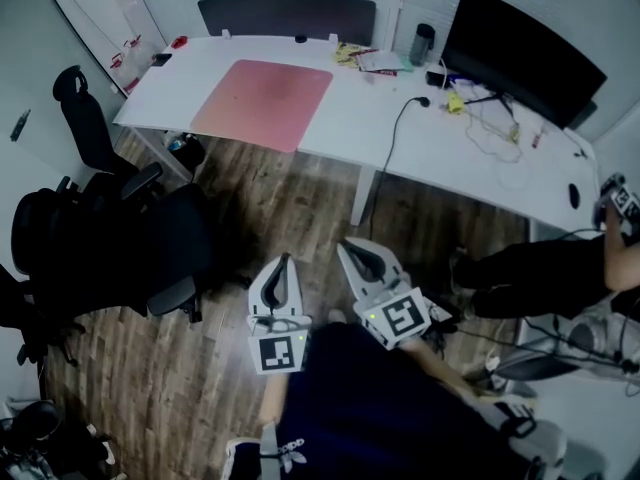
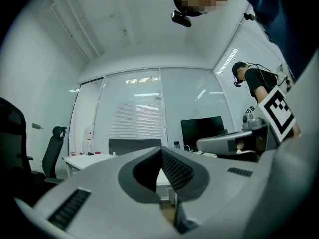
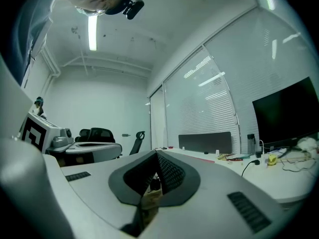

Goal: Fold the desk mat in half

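Observation:
A pink desk mat [image 1: 262,103] lies flat and unfolded on the left part of the white desk [image 1: 350,118]. Both grippers hang over the wooden floor well short of the desk, side by side and pointing toward it. My left gripper [image 1: 284,260] has its jaws together at the tips with nothing between them, as the left gripper view [image 2: 161,150] also shows. My right gripper [image 1: 350,245] is shut and empty too, its tips meeting in the right gripper view [image 3: 156,153]. Neither gripper touches the mat.
Black office chairs [image 1: 140,248] stand left of me between the floor space and the desk. On the desk are a dark monitor [image 1: 520,53], a black cable [image 1: 400,128], a bottle [image 1: 422,43] and small clutter. A person [image 1: 560,268] sits at the right.

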Available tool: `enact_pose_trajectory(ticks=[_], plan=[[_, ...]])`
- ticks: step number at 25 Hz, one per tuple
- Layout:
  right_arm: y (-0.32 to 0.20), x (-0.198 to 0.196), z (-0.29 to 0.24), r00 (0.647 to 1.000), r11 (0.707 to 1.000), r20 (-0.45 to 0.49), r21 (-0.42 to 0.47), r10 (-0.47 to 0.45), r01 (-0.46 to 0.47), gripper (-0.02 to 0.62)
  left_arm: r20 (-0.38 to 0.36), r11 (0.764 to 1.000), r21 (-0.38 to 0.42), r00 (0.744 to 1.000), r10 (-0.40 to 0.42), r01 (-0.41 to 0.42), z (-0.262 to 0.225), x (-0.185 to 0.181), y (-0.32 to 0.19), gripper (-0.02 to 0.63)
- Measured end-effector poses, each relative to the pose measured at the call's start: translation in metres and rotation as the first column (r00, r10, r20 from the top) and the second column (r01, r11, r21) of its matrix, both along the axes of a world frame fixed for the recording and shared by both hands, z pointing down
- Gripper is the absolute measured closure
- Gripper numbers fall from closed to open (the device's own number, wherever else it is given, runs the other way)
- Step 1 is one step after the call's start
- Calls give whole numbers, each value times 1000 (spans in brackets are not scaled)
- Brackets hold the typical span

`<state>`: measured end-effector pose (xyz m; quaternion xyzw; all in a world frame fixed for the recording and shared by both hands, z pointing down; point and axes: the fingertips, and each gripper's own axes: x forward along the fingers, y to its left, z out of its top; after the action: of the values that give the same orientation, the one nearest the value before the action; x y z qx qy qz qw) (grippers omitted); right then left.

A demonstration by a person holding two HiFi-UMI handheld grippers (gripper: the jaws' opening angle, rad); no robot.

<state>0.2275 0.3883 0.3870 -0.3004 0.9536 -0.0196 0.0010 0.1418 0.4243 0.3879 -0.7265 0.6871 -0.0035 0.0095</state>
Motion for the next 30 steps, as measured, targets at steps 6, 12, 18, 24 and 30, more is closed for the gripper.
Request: enact_pose_trajectory(ticks=[6,12,18,24,30], plan=[[1,7,7,1000,1000,-3,-22,1,-1,592,-43,1000,-12,999,-1,1,5,-7,-4,604],[-12,16,3,999,999,8,-22,42,-42,592,-50,1000,-6,999,-7,7,2,-9,-21,604],[-22,9,15,997,997,-35,-48,62,-64,592,-30,996,-31,997,77,-78,9,0,-37,604],[-48,-12,18,996,995,-39,-55,86,-88,592,-75,994,-30,992,103,-106,13,-19,-66,604],[-89,-49,18,992,990,-47,-66,120,-123,592,-70,990,-25,988,134,-136,14,-57,-104,604]])
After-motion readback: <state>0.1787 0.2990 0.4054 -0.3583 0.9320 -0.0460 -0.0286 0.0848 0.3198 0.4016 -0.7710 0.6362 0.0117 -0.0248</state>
